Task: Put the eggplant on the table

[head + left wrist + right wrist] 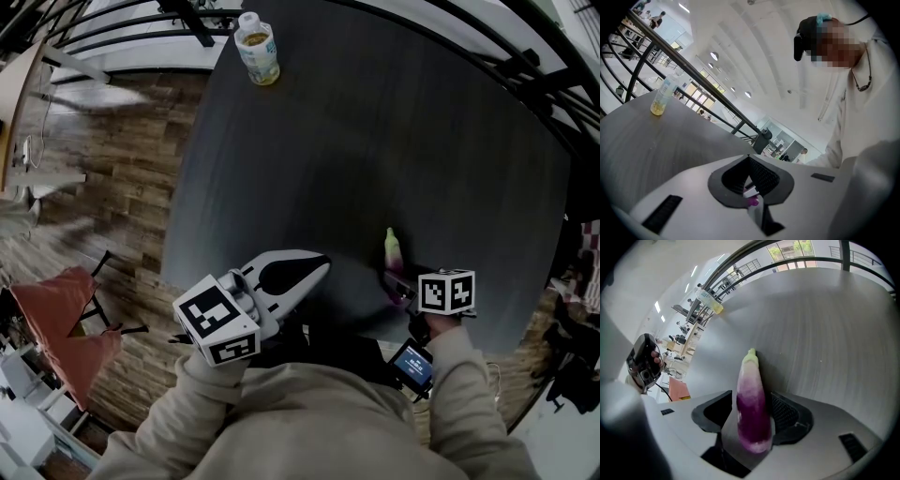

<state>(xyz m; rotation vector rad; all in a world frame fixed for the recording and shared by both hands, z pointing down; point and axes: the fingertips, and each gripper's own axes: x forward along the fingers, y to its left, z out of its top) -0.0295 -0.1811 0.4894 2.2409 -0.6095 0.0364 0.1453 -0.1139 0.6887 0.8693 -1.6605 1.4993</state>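
I look down on a dark grey round table (375, 141) with a fine grain. To its left lies a floor (122, 178) of brown wood planks. On it, near left, stands a red chair (66, 300) on thin black legs. A curved black railing (131, 33) runs along the far side. Overhead, a white ceiling (754, 42) carries small round lights (714, 56), and beyond the railing I see tall lit windows (701, 96).

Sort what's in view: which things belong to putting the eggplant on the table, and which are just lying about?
Job in hand:
- eggplant, between the open jaws of the right gripper
- dark round table

Lying about:
- drink bottle, upright near the table's far edge
- red chair on the floor
- left gripper, shut, idle
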